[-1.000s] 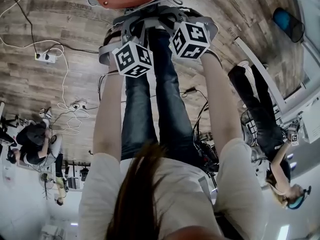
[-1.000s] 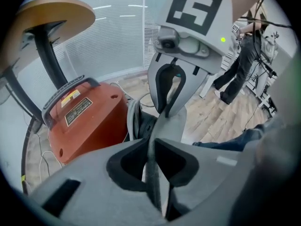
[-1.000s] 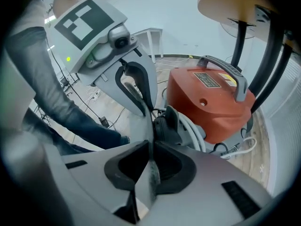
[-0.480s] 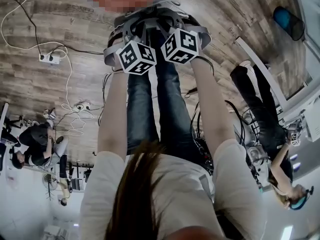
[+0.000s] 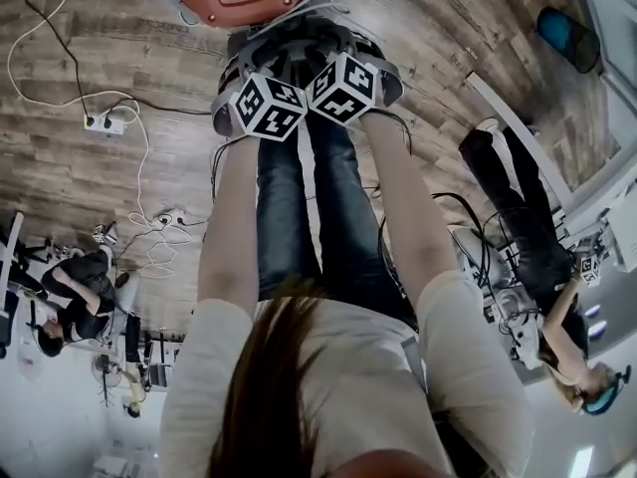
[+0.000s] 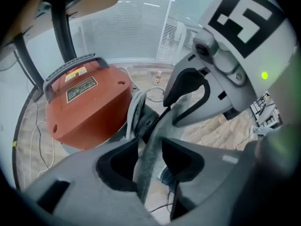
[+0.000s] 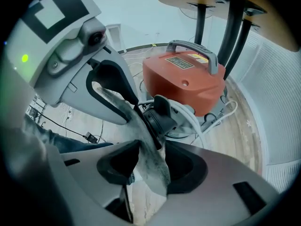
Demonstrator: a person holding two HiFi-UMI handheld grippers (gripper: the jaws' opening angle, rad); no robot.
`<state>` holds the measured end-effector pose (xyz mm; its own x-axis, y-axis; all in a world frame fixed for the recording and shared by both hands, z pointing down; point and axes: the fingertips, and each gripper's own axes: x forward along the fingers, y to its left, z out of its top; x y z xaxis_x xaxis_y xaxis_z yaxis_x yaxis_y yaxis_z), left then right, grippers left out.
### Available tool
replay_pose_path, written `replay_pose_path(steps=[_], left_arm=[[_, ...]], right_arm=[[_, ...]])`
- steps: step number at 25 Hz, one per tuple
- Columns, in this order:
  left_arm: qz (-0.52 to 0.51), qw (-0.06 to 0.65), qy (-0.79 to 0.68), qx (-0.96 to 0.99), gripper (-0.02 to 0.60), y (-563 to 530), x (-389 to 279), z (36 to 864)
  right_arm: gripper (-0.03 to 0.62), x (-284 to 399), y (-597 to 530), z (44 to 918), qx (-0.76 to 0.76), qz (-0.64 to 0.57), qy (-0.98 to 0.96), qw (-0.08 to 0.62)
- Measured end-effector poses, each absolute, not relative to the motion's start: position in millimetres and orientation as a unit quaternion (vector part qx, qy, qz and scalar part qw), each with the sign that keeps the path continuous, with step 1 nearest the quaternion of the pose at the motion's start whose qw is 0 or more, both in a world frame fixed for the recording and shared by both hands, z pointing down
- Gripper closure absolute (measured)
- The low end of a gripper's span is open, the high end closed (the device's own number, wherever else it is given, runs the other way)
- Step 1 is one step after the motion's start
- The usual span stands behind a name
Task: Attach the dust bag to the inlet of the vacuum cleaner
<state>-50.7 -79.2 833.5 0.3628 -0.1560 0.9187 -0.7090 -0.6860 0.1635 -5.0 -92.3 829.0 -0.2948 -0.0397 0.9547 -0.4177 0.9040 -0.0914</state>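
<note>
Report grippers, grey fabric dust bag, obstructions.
Left gripper, right gripper: jaws just opened, grey fabric dust bag between them. Bag at black inlet of orange vacuum. Nothing blocking.

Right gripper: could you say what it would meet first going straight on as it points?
The dust bag between the right gripper's jaws, which have just been opening; beyond, probably the vacuum cleaner's black inlet.

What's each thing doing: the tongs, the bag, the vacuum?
Left tongs: open, just opened, bag cloth between them.
Right tongs: open, just opened, bag cloth between them.
Dust bag: grey cloth running between both tongs, not pinched.
Vacuum cleaner: upright on the floor.
</note>
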Motion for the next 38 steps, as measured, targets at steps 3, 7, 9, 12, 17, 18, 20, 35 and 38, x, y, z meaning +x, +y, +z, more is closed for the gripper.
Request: replay_pose_path(steps=[3, 7, 9, 12, 17, 18, 20, 35, 38], left_arm=[[0.489, 0.283, -0.282, 0.775, 0.409, -81, -53, 831], [0.475, 0.283, -0.290, 0.781, 0.410, -81, -55, 822], [0.460, 0.290, -0.302, 0.783, 0.410, -82, -57, 814], [0.439, 0.304, -0.323, 0.781, 0.418, -81, -61, 800], [0.400, 0.327, -0.378, 0.768, 0.510, -92, -62, 777], [0.396, 0.331, -0.385, 0.765, 0.527, -92, -63, 773], [0.392, 0.332, -0.392, 0.763, 0.555, -90, -65, 765], [0.309, 0.298, -0.466, 0.774, 0.565, -127, -74, 645], [0.303, 0.286, -0.464, 0.782, 0.565, -133, -72, 622]], right_arm=[[0.384, -6, -91, 826, 0.148, 0.172, -0.790, 0.570], [0.373, -6, -87, 815, 0.161, 0.177, -0.795, 0.558], [0.381, -4, -87, 807, 0.179, 0.182, -0.796, 0.549], [0.431, -3, -90, 788, 0.221, 0.198, -0.802, 0.518], [0.588, 10, -109, 762, 0.280, 0.206, -0.802, 0.486], [0.589, 11, -111, 758, 0.289, 0.211, -0.800, 0.482], [0.589, 11, -114, 750, 0.306, 0.225, -0.797, 0.469], [0.591, -7, -145, 632, 0.388, 0.265, -0.816, 0.336], [0.591, -8, -149, 607, 0.393, 0.251, -0.824, 0.321]])
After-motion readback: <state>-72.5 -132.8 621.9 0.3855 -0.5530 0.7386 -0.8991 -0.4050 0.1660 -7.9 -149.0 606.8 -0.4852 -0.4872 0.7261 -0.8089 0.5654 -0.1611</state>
